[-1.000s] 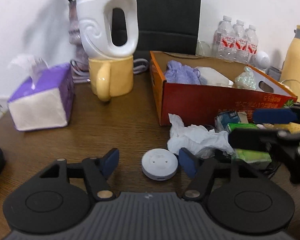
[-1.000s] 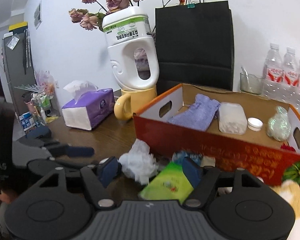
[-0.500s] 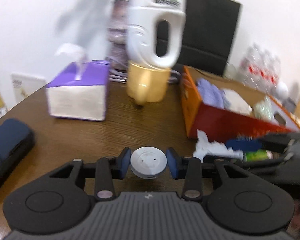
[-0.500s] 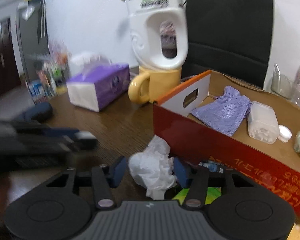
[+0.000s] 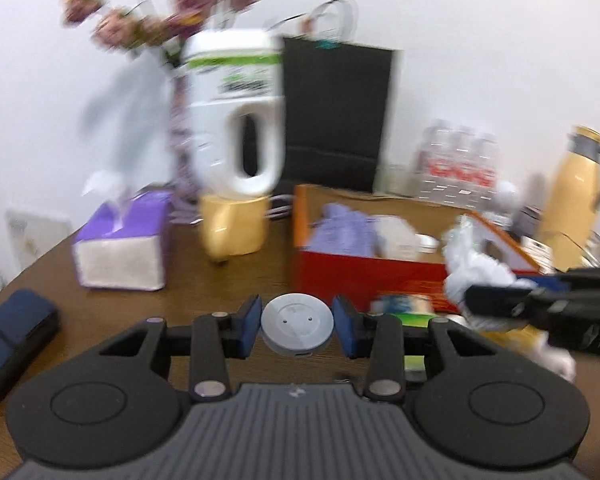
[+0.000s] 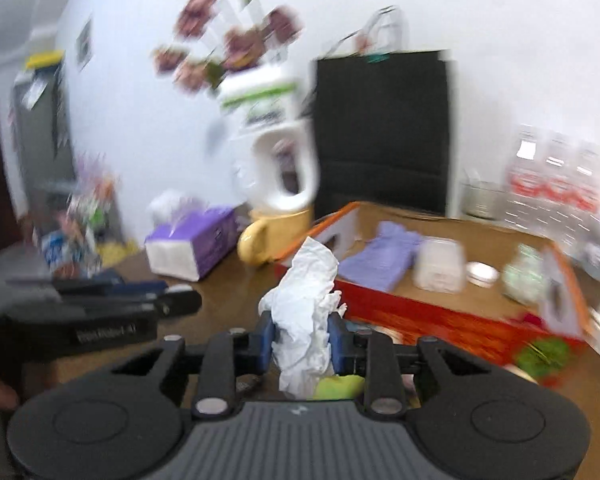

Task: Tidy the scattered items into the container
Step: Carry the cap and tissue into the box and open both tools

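My left gripper (image 5: 298, 326) is shut on a round white disc (image 5: 297, 330), held a little above the wooden table (image 5: 204, 292). The jaws of my right gripper (image 6: 302, 340) are closing with a crumpled white tissue (image 6: 306, 308) pinched between the blue pads and lifted off the table. The red and orange cardboard box (image 6: 420, 320) stands just beyond, to the right. It holds a purple pouch (image 6: 384, 256), a white tub (image 6: 438, 266) and a small lid. In the left wrist view the tissue (image 5: 476, 268) hangs in front of the box (image 5: 364, 276).
A green packet (image 6: 338, 386) and other small items lie in front of the box. A purple tissue box (image 5: 124, 244), a yellow mug (image 5: 236, 232) bearing an upturned white jug, a black bag, water bottles and a yellow flask (image 5: 576, 208) stand behind. A dark blue case (image 5: 12, 332) lies left.
The left gripper closed on the disc and raised it. The right gripper shifted from the green packet to the tissue, closed on it and lifted it.
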`<state>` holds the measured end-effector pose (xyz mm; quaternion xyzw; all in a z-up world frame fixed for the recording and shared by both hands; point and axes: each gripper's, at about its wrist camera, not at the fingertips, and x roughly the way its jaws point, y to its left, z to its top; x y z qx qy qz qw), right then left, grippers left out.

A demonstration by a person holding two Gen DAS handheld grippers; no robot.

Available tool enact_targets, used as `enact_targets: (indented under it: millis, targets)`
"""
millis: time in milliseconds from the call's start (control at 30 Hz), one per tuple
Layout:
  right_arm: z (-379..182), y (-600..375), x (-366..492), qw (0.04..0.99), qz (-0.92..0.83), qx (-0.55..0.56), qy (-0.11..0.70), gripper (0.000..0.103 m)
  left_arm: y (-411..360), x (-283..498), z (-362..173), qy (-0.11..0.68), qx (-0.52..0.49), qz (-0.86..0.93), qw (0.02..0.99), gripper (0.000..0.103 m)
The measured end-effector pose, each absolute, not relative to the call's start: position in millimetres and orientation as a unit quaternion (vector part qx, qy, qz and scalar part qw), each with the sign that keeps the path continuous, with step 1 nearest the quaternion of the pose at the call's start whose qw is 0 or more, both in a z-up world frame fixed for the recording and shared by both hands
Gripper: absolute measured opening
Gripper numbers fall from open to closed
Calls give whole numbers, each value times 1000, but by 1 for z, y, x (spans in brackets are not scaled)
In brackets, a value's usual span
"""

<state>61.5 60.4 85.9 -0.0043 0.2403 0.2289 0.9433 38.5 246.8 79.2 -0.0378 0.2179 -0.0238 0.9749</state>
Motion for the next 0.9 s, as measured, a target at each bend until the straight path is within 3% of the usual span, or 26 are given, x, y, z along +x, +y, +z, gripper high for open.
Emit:
enact_targets:
  millis: [133,567,900]
  targets:
    - [93,9,26,950,188,66,240,27,209,15,83,208,-18,-74,975,40]
    - [80,-19,-77,969,128,59,205,27,144,-77,72,207,23,-149,967,40]
    - [92,-40,-70,959,176,137,172,27,163,-45,84,207,-20,-127,970,40]
